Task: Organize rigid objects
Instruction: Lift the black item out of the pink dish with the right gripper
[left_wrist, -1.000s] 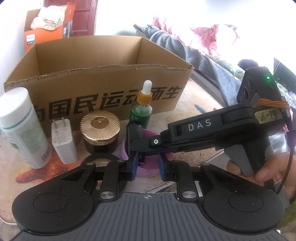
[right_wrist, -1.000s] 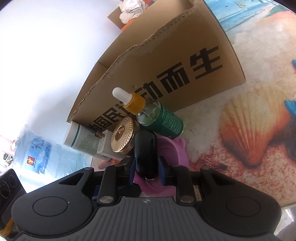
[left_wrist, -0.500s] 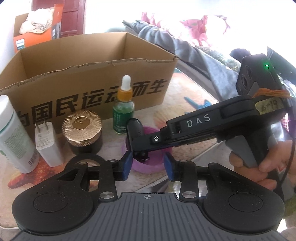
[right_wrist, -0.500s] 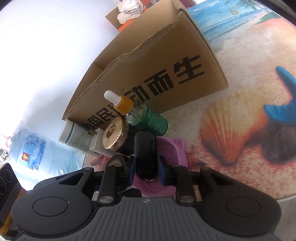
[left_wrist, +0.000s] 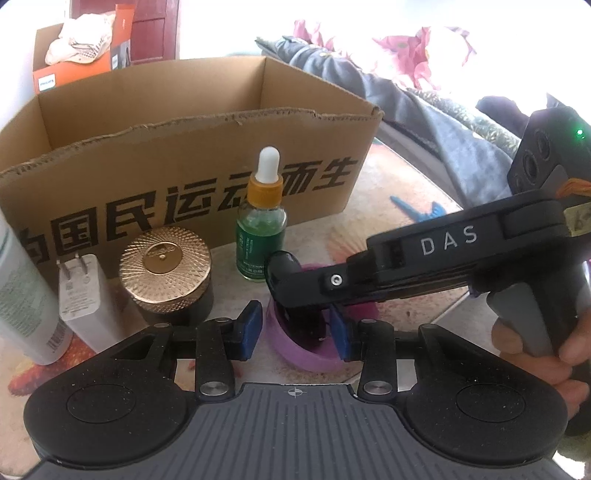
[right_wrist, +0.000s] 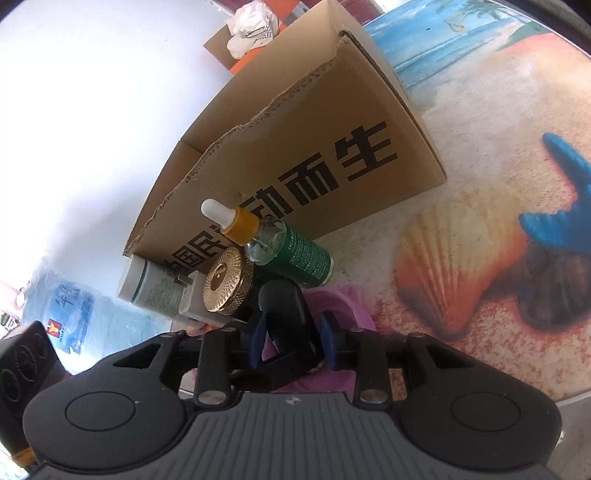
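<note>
Currently, I am opening my right gripper (right_wrist: 291, 343) around the black oblong plastic device (right_wrist: 286, 314); its blue pads are drawing apart and no longer pressing it. The device is standing upright inside the purple round plastic cup (left_wrist: 310, 350), on the shell-printed table (right_wrist: 461, 206). My left gripper (left_wrist: 293, 330) is standing apart, straddling the cup without clamping it. I am judging the device light, stiff and smooth-sided, so gripping its flat flanks at mid-height suits it best. Beyond are standing the green glass dropper bottle (left_wrist: 261, 236), gold-lidded jar (left_wrist: 168, 269), white charger (left_wrist: 83, 306) and the open brown cardboard box (left_wrist: 207, 155).
</note>
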